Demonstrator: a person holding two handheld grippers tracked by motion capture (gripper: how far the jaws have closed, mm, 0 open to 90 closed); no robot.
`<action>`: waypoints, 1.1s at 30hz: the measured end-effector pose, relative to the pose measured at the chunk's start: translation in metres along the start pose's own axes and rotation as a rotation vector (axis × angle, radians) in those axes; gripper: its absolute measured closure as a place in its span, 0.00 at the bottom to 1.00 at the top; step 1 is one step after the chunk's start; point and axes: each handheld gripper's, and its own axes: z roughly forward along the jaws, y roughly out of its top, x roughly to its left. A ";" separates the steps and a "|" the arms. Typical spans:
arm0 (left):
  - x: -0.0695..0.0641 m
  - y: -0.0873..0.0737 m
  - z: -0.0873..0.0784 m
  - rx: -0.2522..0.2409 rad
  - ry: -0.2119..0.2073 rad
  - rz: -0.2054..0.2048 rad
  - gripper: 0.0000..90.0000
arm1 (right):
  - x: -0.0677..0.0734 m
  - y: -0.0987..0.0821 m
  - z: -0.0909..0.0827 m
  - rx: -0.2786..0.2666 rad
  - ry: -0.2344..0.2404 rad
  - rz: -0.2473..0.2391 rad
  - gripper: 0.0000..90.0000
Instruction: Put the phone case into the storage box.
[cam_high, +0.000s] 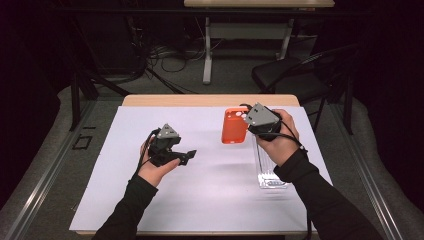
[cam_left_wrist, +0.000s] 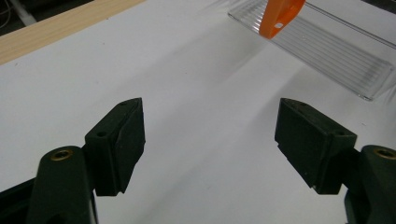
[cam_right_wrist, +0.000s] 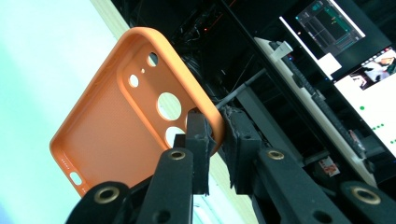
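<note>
Left gripper (cam_high: 187, 155): jaws apart, nothing between, over white mat (cam_high: 200, 200). Orange phone case (cam_high: 234, 125): lifted above mat, edge clamped by right gripper (cam_high: 248, 121). Clear ribbed tray (cam_high: 270, 175): just beside, under right hand.

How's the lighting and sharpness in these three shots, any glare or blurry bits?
High view: white table cover bright, room behind dark. Left gripper view: left gripper jaws soft, clear ridged tray catching glare. Right gripper view: orange phone case well lit, table washed out, monitors glowing behind the right gripper.
</note>
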 end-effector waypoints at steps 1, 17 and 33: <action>0.001 -0.001 0.000 -0.006 -0.001 -0.011 0.28 | -0.001 0.000 0.000 -0.001 -0.004 0.001 0.91; 0.016 -0.009 -0.007 -0.027 -0.018 -0.073 0.17 | -0.028 -0.008 0.006 -0.004 -0.048 0.011 0.90; 0.025 -0.016 -0.015 -0.027 0.004 -0.068 0.05 | -0.057 -0.028 0.011 0.039 -0.111 -0.018 0.90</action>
